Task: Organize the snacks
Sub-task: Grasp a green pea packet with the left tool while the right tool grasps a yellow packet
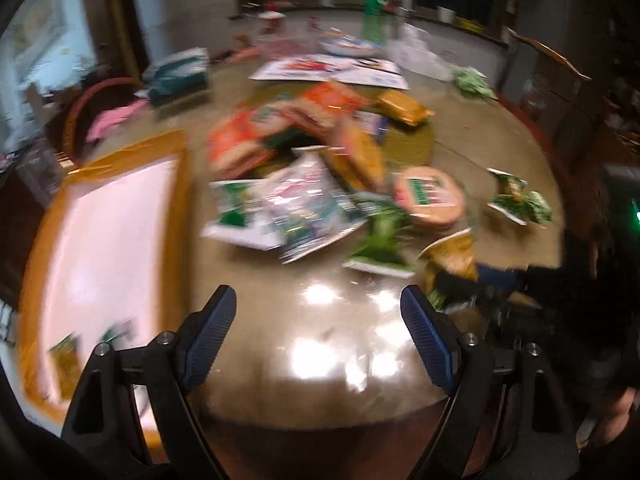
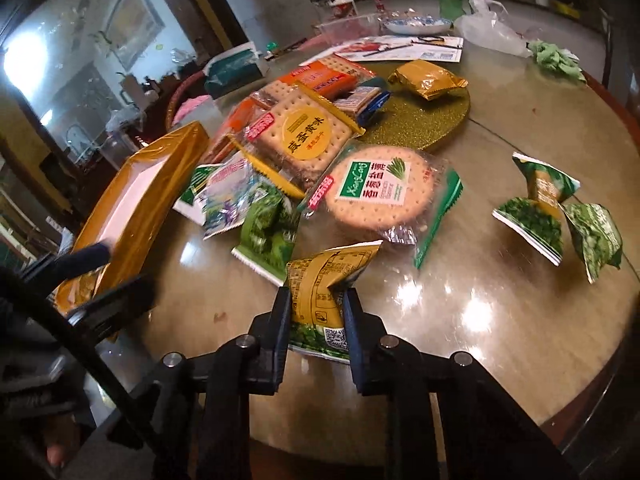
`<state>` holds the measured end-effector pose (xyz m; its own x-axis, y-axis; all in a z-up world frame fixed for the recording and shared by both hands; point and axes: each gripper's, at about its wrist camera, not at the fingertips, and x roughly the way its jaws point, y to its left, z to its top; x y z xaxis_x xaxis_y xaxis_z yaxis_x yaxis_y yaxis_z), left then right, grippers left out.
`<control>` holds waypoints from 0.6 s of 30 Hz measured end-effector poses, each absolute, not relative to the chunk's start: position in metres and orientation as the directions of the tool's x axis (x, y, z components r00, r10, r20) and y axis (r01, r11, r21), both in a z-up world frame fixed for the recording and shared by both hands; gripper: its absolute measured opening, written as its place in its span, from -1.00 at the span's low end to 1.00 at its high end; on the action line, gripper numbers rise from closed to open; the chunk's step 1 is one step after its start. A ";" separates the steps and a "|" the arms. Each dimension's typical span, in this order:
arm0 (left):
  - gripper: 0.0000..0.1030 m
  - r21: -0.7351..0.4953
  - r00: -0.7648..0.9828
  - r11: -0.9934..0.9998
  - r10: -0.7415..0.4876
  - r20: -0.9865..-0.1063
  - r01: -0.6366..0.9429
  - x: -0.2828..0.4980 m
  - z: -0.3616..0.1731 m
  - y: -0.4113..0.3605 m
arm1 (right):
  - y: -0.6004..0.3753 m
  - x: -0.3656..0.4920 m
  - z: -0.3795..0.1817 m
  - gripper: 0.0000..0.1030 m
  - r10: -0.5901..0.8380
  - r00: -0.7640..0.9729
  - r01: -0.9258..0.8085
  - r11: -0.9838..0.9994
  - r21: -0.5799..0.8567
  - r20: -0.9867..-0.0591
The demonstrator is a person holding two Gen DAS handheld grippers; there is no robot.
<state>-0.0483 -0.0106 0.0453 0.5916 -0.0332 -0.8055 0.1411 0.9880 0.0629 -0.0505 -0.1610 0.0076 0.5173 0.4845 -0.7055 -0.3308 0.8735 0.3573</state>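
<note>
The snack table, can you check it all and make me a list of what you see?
Surface: round glossy table, lamp glare on it.
Job's things: snack pile, round cracker pack, three green packets, gold-edged box.
Clutter: papers, plastic bag, tissue box.
Grippers: left gripper open, empty; right gripper shut on a yellow-green packet.
Cables: nothing seen.
Surroundings: dim room, framed picture.

Yellow-and-green packet (image 2: 320, 292) (printed text), gold-edged white tray (image 2: 132, 204), glittery gold mat (image 2: 420, 124).
</note>
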 end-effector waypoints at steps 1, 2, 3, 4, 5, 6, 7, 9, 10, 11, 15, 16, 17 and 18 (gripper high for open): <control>0.64 0.057 0.582 0.986 -0.045 -0.812 0.155 -0.042 0.042 -0.015 | -0.164 -0.052 0.008 -0.53 0.477 0.522 -0.325 0.878 0.352 -0.707; 0.64 0.049 0.572 0.984 -0.058 -0.818 0.171 -0.034 0.038 -0.020 | -0.170 -0.056 0.008 -0.53 0.472 0.530 -0.317 0.881 0.351 -0.704; 0.64 0.049 0.564 0.982 -0.062 -0.823 0.181 -0.023 0.033 -0.026 | -0.174 -0.058 0.009 -0.54 0.475 0.535 -0.313 0.879 0.358 -0.698; 0.64 0.051 0.559 0.981 -0.063 -0.827 0.186 -0.016 0.029 -0.031 | -0.178 -0.059 0.009 -0.54 0.480 0.539 -0.312 0.877 0.365 -0.692; 0.63 0.043 0.554 0.980 -0.074 -0.829 0.195 -0.010 0.024 -0.036 | -0.182 -0.060 0.010 -0.54 0.479 0.545 -0.309 0.878 0.366 -0.689; 0.62 0.032 0.545 0.978 -0.089 -0.834 0.208 -0.003 0.019 -0.041 | -0.185 -0.060 0.010 -0.54 0.467 0.551 -0.302 0.884 0.357 -0.692; 0.46 0.038 0.533 0.976 -0.084 -0.842 0.214 0.002 0.012 -0.047 | -0.188 -0.060 0.010 -0.54 0.454 0.556 -0.290 0.891 0.350 -0.696; 0.08 0.074 0.512 0.972 -0.052 -0.857 0.222 0.008 0.001 -0.055 | -0.192 -0.058 0.009 -0.54 0.456 0.552 -0.275 0.890 0.364 -0.698; 0.00 0.090 0.532 0.971 -0.041 -0.846 0.219 0.006 0.001 -0.058 | -0.192 -0.058 0.009 -0.54 0.456 0.553 -0.273 0.890 0.365 -0.698; -0.09 0.097 0.540 0.971 -0.039 -0.840 0.220 0.003 0.000 -0.058 | -0.192 -0.057 0.010 -0.54 0.452 0.555 -0.272 0.892 0.362 -0.698; -0.23 0.112 0.544 0.965 -0.037 -0.838 0.237 -0.011 0.000 -0.054 | -0.189 -0.054 0.011 -0.54 0.456 0.555 -0.272 0.890 0.367 -0.696; -0.25 0.105 0.541 0.965 -0.042 -0.840 0.239 -0.016 0.001 -0.052 | -0.188 -0.054 0.011 -0.54 0.457 0.556 -0.273 0.889 0.367 -0.695; -0.25 0.098 0.537 0.966 -0.048 -0.842 0.240 -0.021 0.002 -0.049 | -0.187 -0.054 0.011 -0.54 0.458 0.555 -0.275 0.889 0.367 -0.694; -0.26 0.091 0.535 0.967 -0.054 -0.843 0.240 -0.027 0.002 -0.046 | -0.186 -0.053 0.011 -0.54 0.461 0.553 -0.278 0.887 0.368 -0.694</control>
<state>-0.0270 -0.0457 0.0022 0.5350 -0.0536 -0.8431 0.2396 0.9666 0.0906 -0.0526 -0.1856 0.0109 0.5528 0.4611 -0.6941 -0.2777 0.8873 0.3683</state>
